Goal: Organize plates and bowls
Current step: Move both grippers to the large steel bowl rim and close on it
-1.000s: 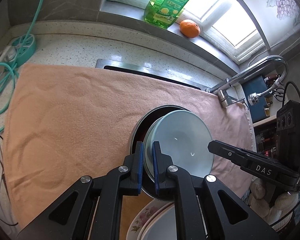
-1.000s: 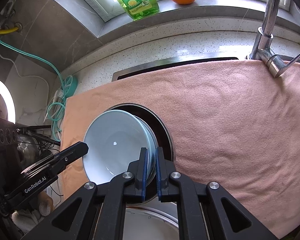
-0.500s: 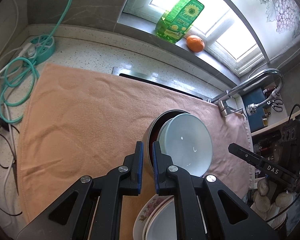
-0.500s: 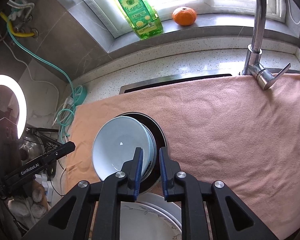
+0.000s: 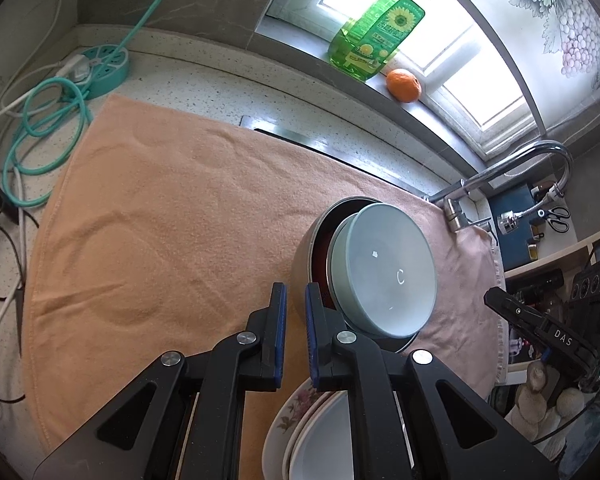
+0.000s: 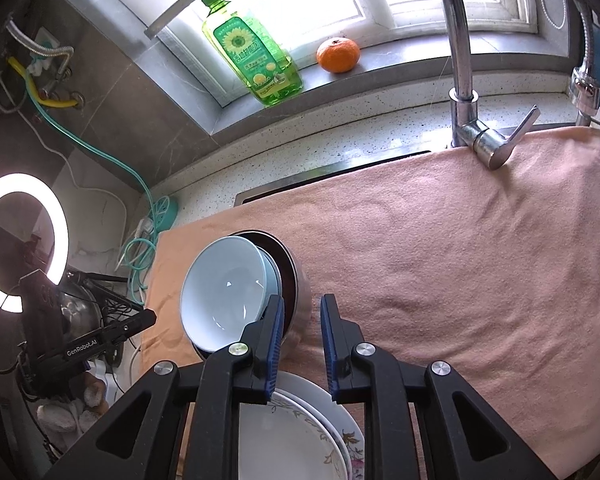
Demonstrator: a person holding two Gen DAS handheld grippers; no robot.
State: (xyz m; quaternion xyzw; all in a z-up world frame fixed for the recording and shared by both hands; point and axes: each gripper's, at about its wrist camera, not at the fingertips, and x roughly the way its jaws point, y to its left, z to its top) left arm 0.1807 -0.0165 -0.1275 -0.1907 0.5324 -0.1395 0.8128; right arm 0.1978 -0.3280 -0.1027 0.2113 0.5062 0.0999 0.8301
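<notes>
Right wrist view: right gripper [image 6: 300,314], jaws slightly apart and empty, faces one "GenRobot.AI"-marked left gripper [image 6: 150,317], nearly closed, one blue bowl [image 6: 224,292].

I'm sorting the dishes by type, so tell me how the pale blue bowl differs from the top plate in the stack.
The pale blue bowl is deep; the top plate is shallow and flat. The bowl sits tilted inside a metal pot; the plate lies level on a stack of plates. The bowl is plain blue; the plate is white with a floral trim at its rim. Both are round, look empty, and rest over the peach towel.
</notes>
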